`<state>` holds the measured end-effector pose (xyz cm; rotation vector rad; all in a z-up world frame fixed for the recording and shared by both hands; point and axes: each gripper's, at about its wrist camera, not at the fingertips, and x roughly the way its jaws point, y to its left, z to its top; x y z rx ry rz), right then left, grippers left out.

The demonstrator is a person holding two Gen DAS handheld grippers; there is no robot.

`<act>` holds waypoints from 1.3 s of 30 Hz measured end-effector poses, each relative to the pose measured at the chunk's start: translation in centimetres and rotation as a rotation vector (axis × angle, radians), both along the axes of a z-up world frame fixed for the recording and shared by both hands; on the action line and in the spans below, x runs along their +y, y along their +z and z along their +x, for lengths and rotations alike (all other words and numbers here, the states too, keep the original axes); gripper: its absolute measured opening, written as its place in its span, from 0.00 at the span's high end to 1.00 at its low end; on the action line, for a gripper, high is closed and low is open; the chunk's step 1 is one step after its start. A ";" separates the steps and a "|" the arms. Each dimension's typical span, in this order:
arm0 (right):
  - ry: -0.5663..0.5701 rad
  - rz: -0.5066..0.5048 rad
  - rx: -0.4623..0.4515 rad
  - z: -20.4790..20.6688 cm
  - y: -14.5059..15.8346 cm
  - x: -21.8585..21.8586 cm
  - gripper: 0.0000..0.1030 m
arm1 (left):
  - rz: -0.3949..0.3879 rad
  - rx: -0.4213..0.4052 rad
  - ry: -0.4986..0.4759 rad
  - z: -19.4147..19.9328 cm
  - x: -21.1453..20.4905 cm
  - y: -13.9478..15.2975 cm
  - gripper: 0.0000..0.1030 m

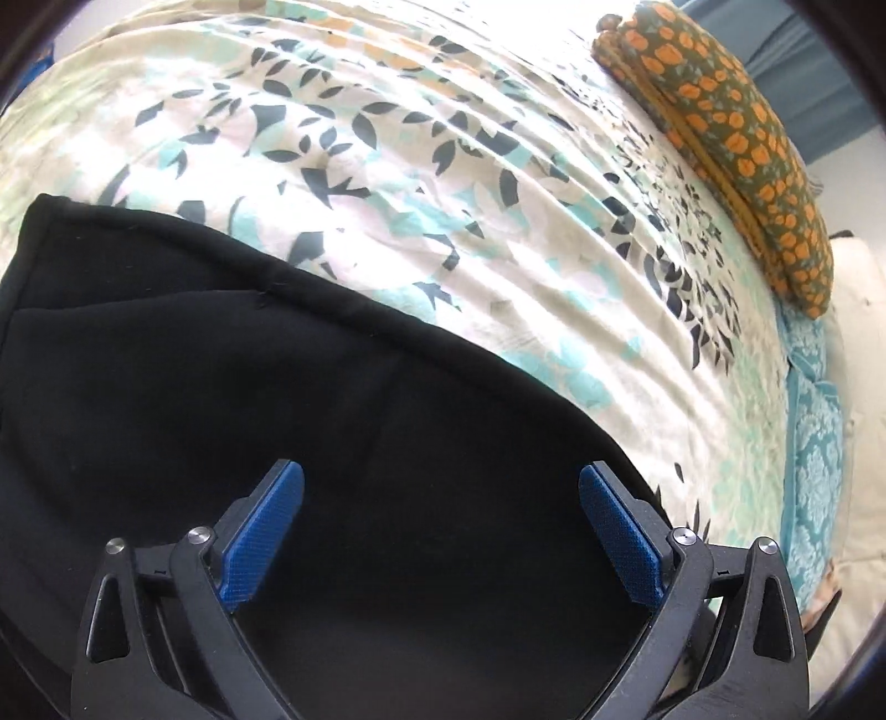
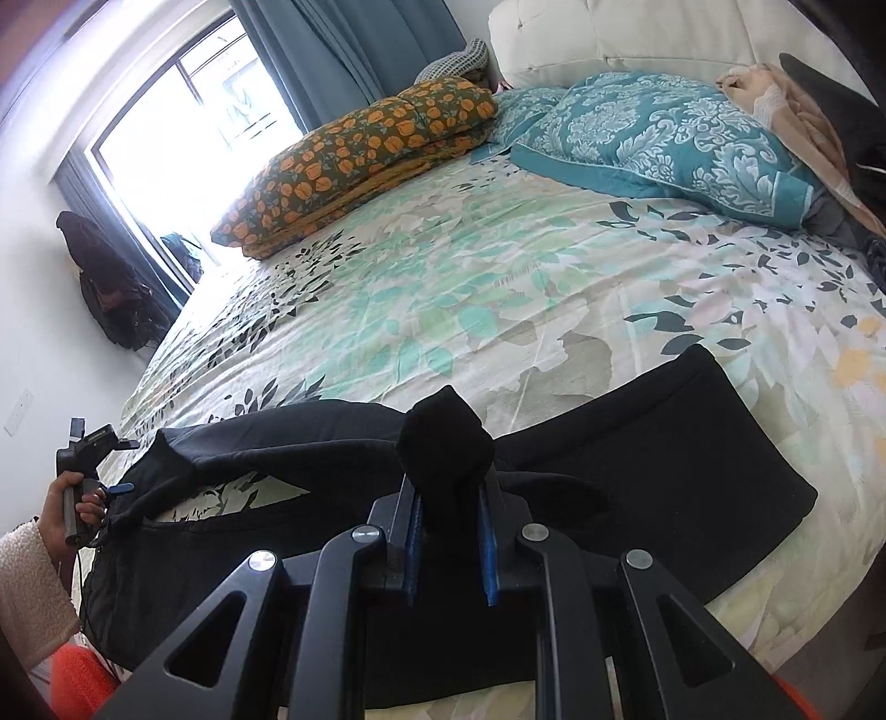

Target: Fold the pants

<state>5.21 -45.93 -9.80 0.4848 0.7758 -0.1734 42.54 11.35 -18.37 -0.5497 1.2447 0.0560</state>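
Black pants (image 2: 637, 443), plain, no print. Cream bedspread (image 2: 443, 288) with teal, mint and dark navy leaves, a few pale yellow ones at one edge. Olive-green quilt (image 2: 360, 149) dotted with orange flowers, mustard underside. Teal pillow (image 2: 664, 138) with white damask scrolls and a thin white border line. Off-white headboard (image 2: 637, 39). Dusty blue curtain (image 2: 343, 50). Black grippers, blue textured pads (image 1: 260, 543). White fleecy sleeve (image 2: 27, 587). Beige blanket (image 2: 797, 105).

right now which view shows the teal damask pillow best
The right wrist view: the teal damask pillow lies whole against the headboard. The left wrist view catches only a squeezed strip of it at the bed's far edge.
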 end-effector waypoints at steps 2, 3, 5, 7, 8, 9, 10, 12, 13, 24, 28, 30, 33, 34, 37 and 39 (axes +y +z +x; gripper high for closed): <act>0.007 -0.009 -0.009 -0.2 0.2 0.0 0.83 | 0.042 -0.007 0.005 1.1 -1.4 -0.1 0.03; 0.012 -0.010 -0.017 -0.4 0.3 0.0 0.83 | 0.048 -0.013 0.005 1.6 -1.9 0.0 0.03; 0.024 -0.011 -0.034 -1.0 0.6 0.0 0.83 | 0.020 -0.029 0.010 2.5 -2.3 0.1 0.03; 0.032 -0.012 -0.058 -1.6 1.1 -0.2 0.83 | -0.001 -0.025 0.002 3.2 -2.7 0.2 0.03; 0.035 -0.008 -0.070 -1.9 1.2 -0.3 0.83 | -0.003 -0.016 -0.010 3.5 -2.9 0.1 0.04; 0.036 -0.001 -0.079 -2.2 1.3 -0.4 0.83 | 0.005 -0.009 -0.024 3.8 -3.3 0.1 0.05; 0.035 0.006 -0.089 -2.5 1.4 -0.6 0.83 | 0.014 -0.009 -0.038 3.9 -3.5 0.2 0.06; 0.030 0.008 -0.094 -2.7 1.5 -0.8 0.83 | 0.051 -0.022 -0.059 3.8 -4.1 0.4 0.26; 0.031 0.009 -0.094 -2.6 1.5 -0.8 0.83 | 0.132 0.003 -0.058 3.6 -4.3 0.3 0.73; 0.193 -0.205 -0.173 2.5 8.2 -1.5 0.83 | -0.032 -0.236 -0.045 -5.9 1.9 10.7 0.95; 0.350 -0.255 -0.006 2.6 5.4 -0.5 0.81 | 0.074 -0.295 -0.129 -15.4 3.1 12.2 0.95; 0.349 -0.250 0.208 2.5 0.9 -0.7 0.63 | 0.164 -0.261 -0.184 -19.9 2.6 10.2 0.95; 0.297 -0.152 0.447 1.1 -3.6 -1.9 0.22 | 0.180 -0.207 -0.203 -23.9 2.4 6.5 0.95; 0.267 -0.131 0.458 0.6 -3.6 -2.5 0.22 | 0.181 -0.208 -0.196 -24.6 2.5 5.9 0.95; 0.173 0.014 0.378 -1.1 -1.9 -4.4 0.22 | 0.153 -0.240 -0.163 -25.6 2.7 5.6 0.95; 0.089 0.141 0.315 -2.1 -1.5 -5.9 0.22 | 0.146 -0.251 -0.144 -25.3 2.8 5.5 0.95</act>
